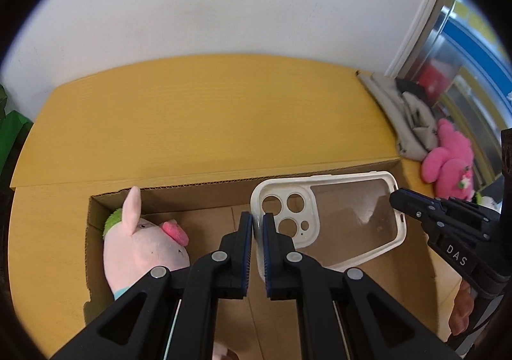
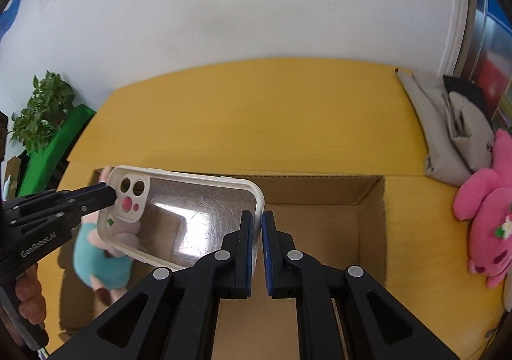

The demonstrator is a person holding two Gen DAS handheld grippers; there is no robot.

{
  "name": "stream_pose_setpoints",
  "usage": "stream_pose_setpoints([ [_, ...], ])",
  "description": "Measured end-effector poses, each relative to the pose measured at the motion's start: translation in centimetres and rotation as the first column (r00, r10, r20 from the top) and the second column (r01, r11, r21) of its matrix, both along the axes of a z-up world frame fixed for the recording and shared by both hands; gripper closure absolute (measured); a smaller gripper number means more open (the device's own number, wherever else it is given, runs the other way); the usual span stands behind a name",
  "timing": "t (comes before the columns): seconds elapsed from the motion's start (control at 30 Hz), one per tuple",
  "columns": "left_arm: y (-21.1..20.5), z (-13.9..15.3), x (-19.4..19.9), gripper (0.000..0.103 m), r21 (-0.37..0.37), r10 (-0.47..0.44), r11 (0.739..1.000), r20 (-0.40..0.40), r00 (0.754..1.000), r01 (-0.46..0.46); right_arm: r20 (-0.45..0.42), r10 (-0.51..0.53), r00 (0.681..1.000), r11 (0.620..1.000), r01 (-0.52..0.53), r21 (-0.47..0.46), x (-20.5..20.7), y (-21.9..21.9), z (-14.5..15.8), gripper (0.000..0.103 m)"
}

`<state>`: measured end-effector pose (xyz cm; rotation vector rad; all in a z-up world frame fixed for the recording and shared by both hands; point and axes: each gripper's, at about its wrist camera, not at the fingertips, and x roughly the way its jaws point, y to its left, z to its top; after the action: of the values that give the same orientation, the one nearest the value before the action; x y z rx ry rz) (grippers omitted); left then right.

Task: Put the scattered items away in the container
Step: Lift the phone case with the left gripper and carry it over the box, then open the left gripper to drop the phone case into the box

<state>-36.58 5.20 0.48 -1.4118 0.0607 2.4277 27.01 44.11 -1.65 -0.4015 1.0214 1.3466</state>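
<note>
Two readable labels: "DAS" on right gripper, "GenRobot.AI" on left gripper.

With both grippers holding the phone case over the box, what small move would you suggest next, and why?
Probably lower it a little further, then open both grippers. The phone case is pinched at opposite ends by the left gripper and right gripper, and it hangs above the open box, beside the pig plush already inside. The floor below looks bare, so it should land flat.
</note>
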Motion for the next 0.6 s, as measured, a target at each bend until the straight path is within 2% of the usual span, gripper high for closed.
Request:
stream_pose_setpoints([
  [0.23, 0.9, -6.4, -2.6, 0.097, -0.059, 0.009, 0.998, 0.107, 0.994, -0.002, -0.036, -0.006, 0.999, 0.998, 0.004, -0.059, 0.0, 2.3, -5.4, 0.097],
  [0.33, 1.4, -8.1, -3.1, 0.098, -0.067, -0.001, 0.998, 0.132, 0.991, 0.01, -0.025, -0.002, 1.0, 0.997, 0.0, -0.081, 0.1, 2.7, -7.3, 0.097],
  [0.53, 2.1, -11.1, -3.8, 0.098, -0.129, 0.016, 0.992, 0.177, 0.984, 0.007, -0.017, -0.01, 1.0, 0.996, 0.008, -0.086, -0.9, 3.2, -9.8, 0.097],
  [0.6, 2.1, -11.2, -4.0, 0.098, -0.145, 0.02, 0.989, 0.161, 0.987, 0.003, -0.014, -0.017, 1.0, 0.997, 0.015, -0.076, -1.2, 3.2, -10.1, 0.097],
])
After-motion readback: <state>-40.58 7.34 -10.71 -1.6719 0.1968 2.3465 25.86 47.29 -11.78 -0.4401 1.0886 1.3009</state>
